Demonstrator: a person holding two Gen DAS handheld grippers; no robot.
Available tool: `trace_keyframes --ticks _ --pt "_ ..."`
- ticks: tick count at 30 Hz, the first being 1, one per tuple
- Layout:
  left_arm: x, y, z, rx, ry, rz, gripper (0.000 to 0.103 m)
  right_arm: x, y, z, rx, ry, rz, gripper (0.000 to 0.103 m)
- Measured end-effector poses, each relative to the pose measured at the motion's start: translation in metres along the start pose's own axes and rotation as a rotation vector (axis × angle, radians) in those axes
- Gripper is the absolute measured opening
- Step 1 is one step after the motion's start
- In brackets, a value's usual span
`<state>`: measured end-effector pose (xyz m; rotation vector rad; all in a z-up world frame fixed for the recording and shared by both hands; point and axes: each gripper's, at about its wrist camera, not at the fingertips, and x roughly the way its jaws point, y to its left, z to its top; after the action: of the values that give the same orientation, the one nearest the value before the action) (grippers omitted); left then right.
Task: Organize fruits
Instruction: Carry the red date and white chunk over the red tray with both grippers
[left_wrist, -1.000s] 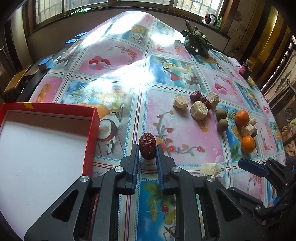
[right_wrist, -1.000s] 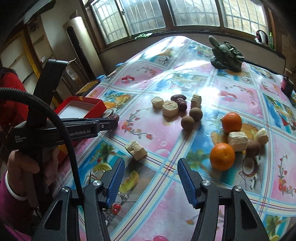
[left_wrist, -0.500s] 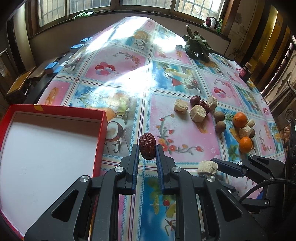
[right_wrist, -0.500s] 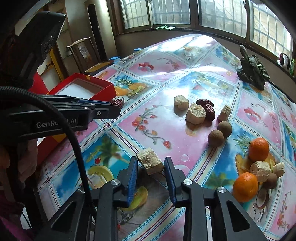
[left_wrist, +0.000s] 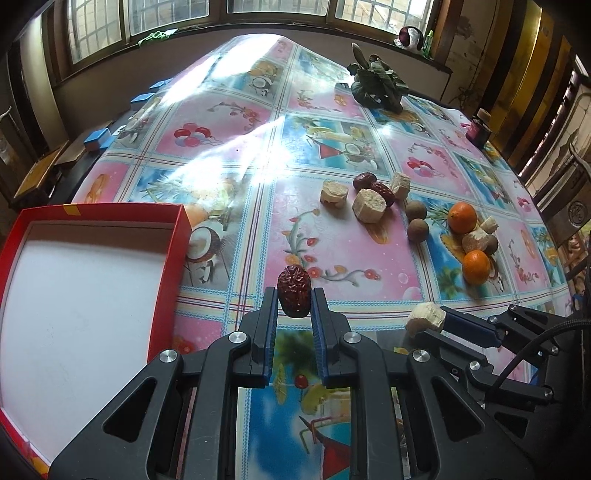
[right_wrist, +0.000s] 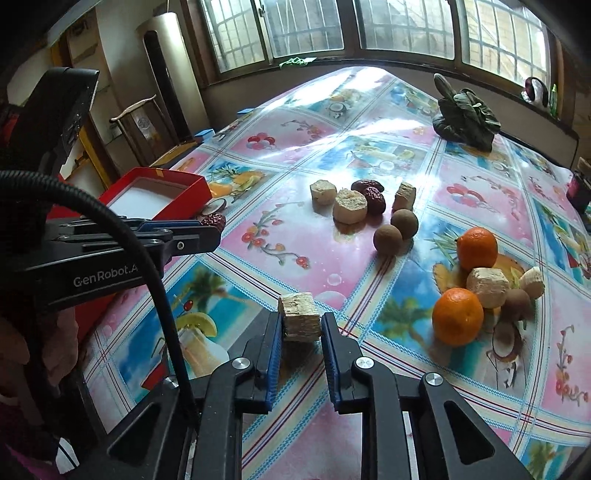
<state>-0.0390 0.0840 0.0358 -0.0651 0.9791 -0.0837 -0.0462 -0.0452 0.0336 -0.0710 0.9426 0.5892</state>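
Beside left gripper (left_wrist: 294, 300) clamping date (left_wrist: 294, 290): red box (left_wrist: 92, 216), white-lined; right gripper (right_wrist: 300, 322) clamps pale chunk (right_wrist: 300, 315).

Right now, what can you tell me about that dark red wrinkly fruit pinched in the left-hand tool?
The dried red date is oval, dark reddish brown, with deeply wrinkled, slightly glossy skin. It stands roughly upright, clamped between the blue-padded fingertips of the left gripper, which touch its two sides; its top pokes above them. It hangs over the flowered tablecloth, just right of the red box. From the right wrist view only its end peeks out.
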Motion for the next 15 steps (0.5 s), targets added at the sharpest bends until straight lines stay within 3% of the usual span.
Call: trace_keyframes --ticks 6,8,10,15 --pt "0.004 -0.007 -0.006 0.016 0.015 -0.008 0.017 -0.002 -0.002 -0.004 0.005 0.006 -0.005 0.021" --pt "0.006 -0.006 -0.007 0.011 0.026 -0.009 0.017 -0.002 -0.001 -0.005 0.005 -0.002 -0.003 0.024" --pt "0.009 -0.004 -0.007 0.007 0.032 -0.01 0.017 0.0 0.0 -0.005 0.002 -0.002 0.0 0.035" --pt "0.015 -0.003 -0.006 0.006 0.041 -0.004 0.017 0.004 0.0 -0.005 0.001 -0.009 -0.013 0.035"
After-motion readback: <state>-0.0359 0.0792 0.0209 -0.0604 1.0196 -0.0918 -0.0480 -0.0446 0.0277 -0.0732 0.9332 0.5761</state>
